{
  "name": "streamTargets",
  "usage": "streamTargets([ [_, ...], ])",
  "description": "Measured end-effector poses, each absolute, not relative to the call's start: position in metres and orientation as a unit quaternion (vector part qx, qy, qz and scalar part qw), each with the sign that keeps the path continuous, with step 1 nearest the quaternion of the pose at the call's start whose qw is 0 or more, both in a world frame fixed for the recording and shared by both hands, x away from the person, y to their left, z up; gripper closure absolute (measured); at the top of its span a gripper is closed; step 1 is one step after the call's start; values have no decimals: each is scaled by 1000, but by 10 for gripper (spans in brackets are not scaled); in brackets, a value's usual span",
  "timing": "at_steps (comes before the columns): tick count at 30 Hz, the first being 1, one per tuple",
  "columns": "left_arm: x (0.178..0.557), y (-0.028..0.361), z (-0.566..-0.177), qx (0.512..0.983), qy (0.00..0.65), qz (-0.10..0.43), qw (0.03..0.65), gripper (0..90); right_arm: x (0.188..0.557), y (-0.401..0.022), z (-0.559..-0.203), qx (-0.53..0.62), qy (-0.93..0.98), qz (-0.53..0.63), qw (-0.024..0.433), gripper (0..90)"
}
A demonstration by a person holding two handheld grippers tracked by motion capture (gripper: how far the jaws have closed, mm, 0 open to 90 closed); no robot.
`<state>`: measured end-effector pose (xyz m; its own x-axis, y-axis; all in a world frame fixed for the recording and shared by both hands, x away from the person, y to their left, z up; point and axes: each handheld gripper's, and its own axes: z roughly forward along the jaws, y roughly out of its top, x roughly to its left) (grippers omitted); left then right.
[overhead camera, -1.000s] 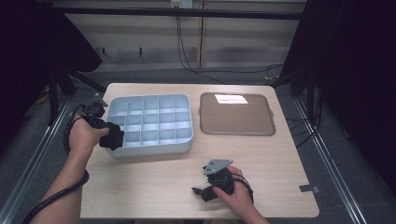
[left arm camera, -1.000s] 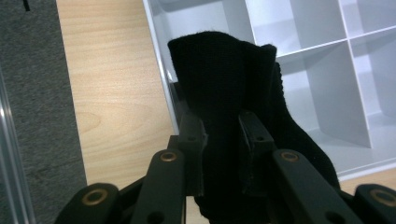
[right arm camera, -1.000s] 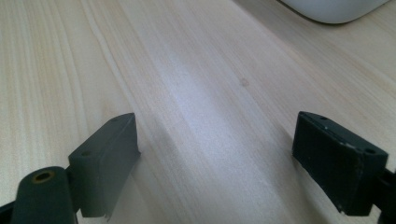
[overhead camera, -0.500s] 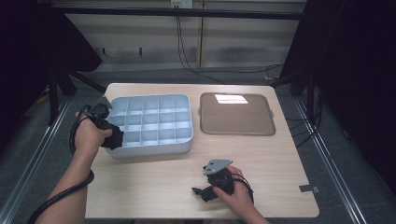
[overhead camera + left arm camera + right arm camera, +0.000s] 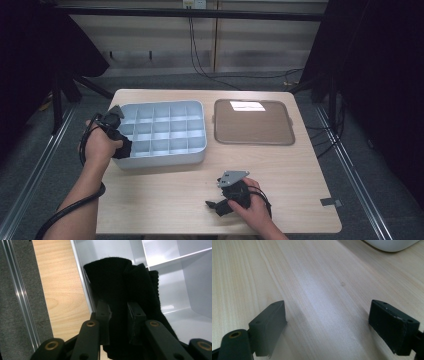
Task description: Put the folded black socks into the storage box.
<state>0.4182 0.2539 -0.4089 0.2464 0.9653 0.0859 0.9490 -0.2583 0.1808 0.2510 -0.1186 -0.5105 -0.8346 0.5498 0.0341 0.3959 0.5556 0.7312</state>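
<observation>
L gripper (image 5: pixel 118 317) clenched on black knitted cloth (image 5: pixel 125 287), which hangs over near-left corner wall of the pale grey plastic compartment box (image 5: pixel 165 157); R gripper (image 5: pixel 334 322) w/ jaws wide apart, nothing between, low over light wooden table (image 5: pixel 165 200); brown flat tray (image 5: pixel 252 125) just beside box.
</observation>
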Motion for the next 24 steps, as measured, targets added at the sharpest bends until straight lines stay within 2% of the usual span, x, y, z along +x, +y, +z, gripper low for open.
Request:
streamTargets([
  [8, 419, 251, -411, 791, 604, 93, 33, 750, 251, -119, -510, 269, 876, 387, 99, 143],
  [24, 415, 258, -400, 790, 602, 95, 69, 708, 251, -119, -510, 269, 876, 387, 99, 143],
])
